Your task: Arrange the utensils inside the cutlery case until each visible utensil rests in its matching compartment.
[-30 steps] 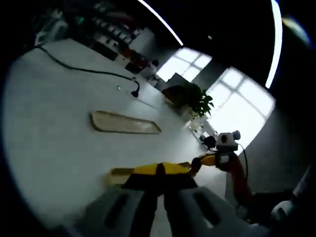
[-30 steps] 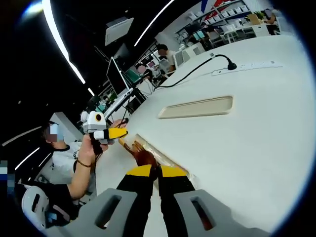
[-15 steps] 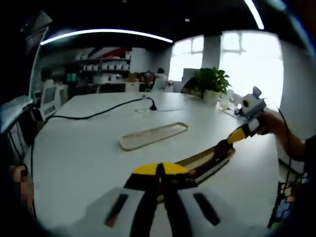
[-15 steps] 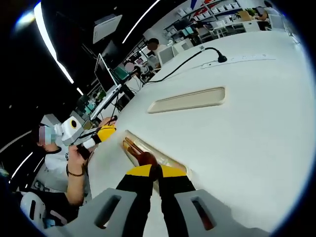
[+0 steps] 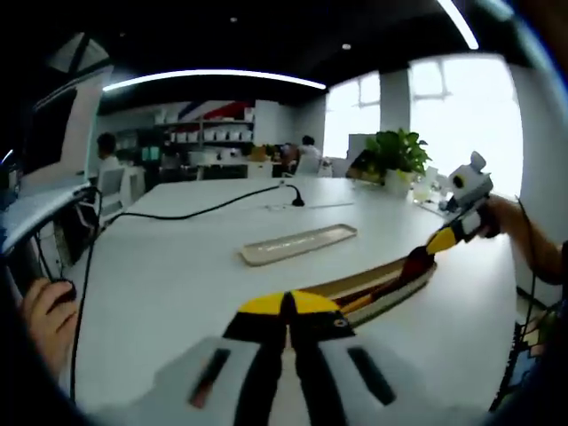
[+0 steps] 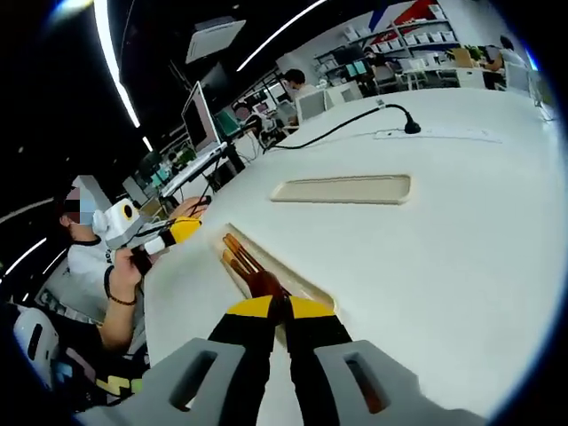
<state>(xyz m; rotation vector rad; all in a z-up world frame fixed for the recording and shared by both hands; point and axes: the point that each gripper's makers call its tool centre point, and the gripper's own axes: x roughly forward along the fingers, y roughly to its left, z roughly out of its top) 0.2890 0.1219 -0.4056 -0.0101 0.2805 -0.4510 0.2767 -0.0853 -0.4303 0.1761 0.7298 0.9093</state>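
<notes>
White table (image 6: 461, 231). Case (image 6: 306, 288) at 12 o'clock just beyond right gripper (image 6: 272, 306), brown utensils (image 6: 244, 262) already lying in it; lid (image 6: 342, 189) apart, farther up at 1 o'clock. Left gripper (image 5: 286, 303) near case's other end. Both claws clenched, empty. Compartment match unclear; judged late stage.

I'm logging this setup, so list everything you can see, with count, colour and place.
table: one, white, under everything.
cutlery case: one, beige, open, near the table edge by the right gripper.
utensils: brown handles, lying in the case; count unclear.
lid: one, beige, flat on the table beyond the case.
power strip: one, white, far side, with a black cable.
potted plant: one, green, by the window.
left gripper: yellow-tipped, black jaws together, near the case.
right gripper: yellow-tipped, jaws together at the case's end.
person's hand: holding the left gripper.
</notes>
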